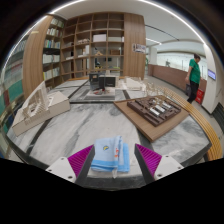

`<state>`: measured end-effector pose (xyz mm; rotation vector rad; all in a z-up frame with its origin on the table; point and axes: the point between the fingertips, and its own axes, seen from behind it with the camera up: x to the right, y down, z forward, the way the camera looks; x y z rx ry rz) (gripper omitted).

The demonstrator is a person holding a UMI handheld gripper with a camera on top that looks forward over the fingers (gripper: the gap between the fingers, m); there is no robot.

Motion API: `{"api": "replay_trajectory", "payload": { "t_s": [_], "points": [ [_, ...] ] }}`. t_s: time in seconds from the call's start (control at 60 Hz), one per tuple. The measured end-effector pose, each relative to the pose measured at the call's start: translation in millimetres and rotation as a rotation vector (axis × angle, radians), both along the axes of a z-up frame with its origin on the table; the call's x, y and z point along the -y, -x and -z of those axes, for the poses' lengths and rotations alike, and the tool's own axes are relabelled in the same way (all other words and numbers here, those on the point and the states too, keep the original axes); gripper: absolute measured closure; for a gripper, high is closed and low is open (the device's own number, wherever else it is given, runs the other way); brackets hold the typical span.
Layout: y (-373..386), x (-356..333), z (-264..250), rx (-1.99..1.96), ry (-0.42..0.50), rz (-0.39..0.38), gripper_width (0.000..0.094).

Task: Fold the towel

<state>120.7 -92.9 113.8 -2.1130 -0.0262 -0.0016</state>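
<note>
A light blue towel (108,156) lies folded into a small stack on the marble-patterned table (60,135). It has a small printed motif on top. It sits between my two fingers, close against the left pad (82,160) and with a small gap to the right pad (148,158). My gripper (115,152) is open around the towel, which rests on the table.
A wooden board with a dark tray (155,108) lies beyond on the right. A pale wooden model (35,105) stands on the left. Boxes and a stand (100,82) are at the far end, in front of wooden shelves (90,40). A person in green (194,78) stands far right.
</note>
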Motion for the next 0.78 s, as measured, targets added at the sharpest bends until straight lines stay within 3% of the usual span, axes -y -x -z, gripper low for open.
{"api": "replay_trajectory", "payload": {
  "t_s": [0.267, 0.383, 0.783],
  "points": [
    [60, 70, -62, 0.026, -0.112, -0.111, 0.0098],
    [65, 90, -70, 0.036, -0.124, -0.116, 0.01],
    [96, 122, -29, -0.015, -0.07, -0.157, 0.0103]
  ]
}}
